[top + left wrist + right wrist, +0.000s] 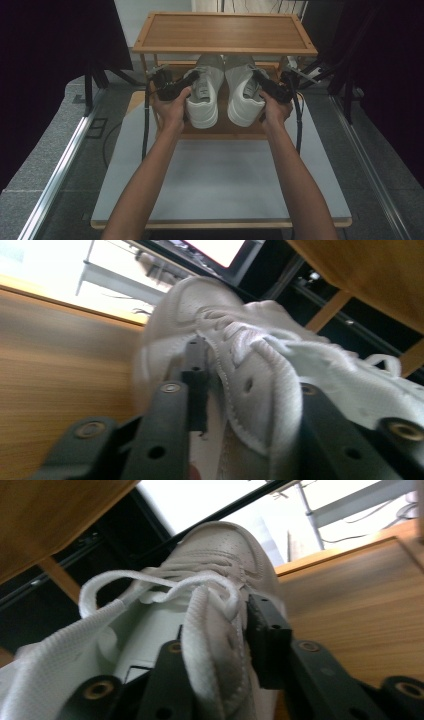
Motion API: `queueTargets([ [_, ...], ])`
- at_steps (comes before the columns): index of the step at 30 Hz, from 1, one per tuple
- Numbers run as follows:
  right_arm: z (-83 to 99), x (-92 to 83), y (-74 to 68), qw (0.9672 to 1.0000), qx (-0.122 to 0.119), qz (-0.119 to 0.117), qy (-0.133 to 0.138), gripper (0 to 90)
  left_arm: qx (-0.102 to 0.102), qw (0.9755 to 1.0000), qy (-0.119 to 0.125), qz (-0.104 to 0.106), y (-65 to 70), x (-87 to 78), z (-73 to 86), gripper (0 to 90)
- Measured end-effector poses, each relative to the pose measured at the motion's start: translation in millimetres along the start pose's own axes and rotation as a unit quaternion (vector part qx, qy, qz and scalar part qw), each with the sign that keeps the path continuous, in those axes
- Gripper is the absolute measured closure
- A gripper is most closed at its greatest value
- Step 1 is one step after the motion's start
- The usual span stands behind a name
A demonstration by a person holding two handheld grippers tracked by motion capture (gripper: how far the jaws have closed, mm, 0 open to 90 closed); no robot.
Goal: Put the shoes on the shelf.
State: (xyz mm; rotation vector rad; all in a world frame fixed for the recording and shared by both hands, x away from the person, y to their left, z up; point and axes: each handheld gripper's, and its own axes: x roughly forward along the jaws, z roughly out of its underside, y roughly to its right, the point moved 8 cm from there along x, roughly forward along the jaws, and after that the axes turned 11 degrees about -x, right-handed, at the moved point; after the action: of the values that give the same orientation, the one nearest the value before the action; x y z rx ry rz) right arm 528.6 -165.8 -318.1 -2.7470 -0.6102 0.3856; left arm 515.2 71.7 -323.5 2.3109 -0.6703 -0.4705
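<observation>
Sneakers on the lower shelf, one per gripper.
Left gripper and right gripper fingers straddle the collar of left sneaker and right sneaker, spread loose.

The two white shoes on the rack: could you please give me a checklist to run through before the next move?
1. Left shoe resting on the lower shelf: ok.
2. Right shoe resting beside it, toes pointing to the back: ok.
3. Left gripper jaws straddle the left shoe's collar; pads off the fabric: cannot tell.
4. Right gripper jaws straddle the right shoe's collar; pads off the fabric: cannot tell.
5. Lace loop free of the right gripper's jaws: cannot tell; it lies close by them.
6. Heels inside the shelf's front edge: ok.
</observation>
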Motion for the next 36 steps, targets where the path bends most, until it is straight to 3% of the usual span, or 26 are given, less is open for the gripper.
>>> queueTargets([
  [5,-0.6,4.1,-7.6,0.9996,0.012,-0.023,0.008,54.7,-0.01,0.9999,-0.003,0.012,4.2,5.2,3.4,54.5],
  [8,-1.7,5.6,-13.5,0.9991,-0.002,-0.038,0.018,47.9,-0.021,0.9994,0.0,0.029,7.3,4.3,-0.3,51.2],
  [10,-3.1,5.0,-19.0,0.9983,-0.011,-0.054,0.02,47.5,-0.035,0.9981,0.002,0.051,12.1,1.2,-4.7,50.2],
  [12,-7.3,1.2,-22.8,0.9974,-0.004,-0.064,0.034,47.3,-0.018,0.9988,0.0,0.045,11.7,-2.4,-6.5,50.1],
  [16,-9.2,-8.6,-22.2,0.9974,-0.01,-0.064,0.032,48.1,-0.011,0.9992,0.009,0.038,10.9,-15.1,-10.2,51.3],
  [20,-9.1,-22.4,-24.1,0.9959,0.019,-0.085,0.026,59.1,0.03,0.9989,0.014,0.032,17.9,-33.3,-10.9,53.2],
  [22,-9.2,-31.7,-28.9,0.9953,0.005,-0.094,0.022,63.7,0.042,0.9984,0.007,0.037,24.3,-44.0,-7.6,55.4],
  [24,-8.5,-41.8,-34.0,0.9952,-0.025,-0.092,0.02,67.9,0.055,0.9977,0.001,0.04,28.8,-52.5,-3.7,58.5],
  [27,-5.8,-57.3,-38.9,0.9935,-0.08,-0.078,0.021,74.9,0.089,0.9953,-0.004,0.037,33.1,-68.4,5.3,63.6],
  [33,12.4,-82.7,-53.3,0.9865,-0.127,-0.104,0.007,84.1,0.129,0.9891,-0.036,0.062,38.1,-96.7,32.8,77.5],
  [36,27.2,-93.5,-61.8,0.9805,-0.157,-0.119,0.002,88.7,0.139,0.9859,-0.059,0.072,38.1,-103.8,46.9,84.3],
])
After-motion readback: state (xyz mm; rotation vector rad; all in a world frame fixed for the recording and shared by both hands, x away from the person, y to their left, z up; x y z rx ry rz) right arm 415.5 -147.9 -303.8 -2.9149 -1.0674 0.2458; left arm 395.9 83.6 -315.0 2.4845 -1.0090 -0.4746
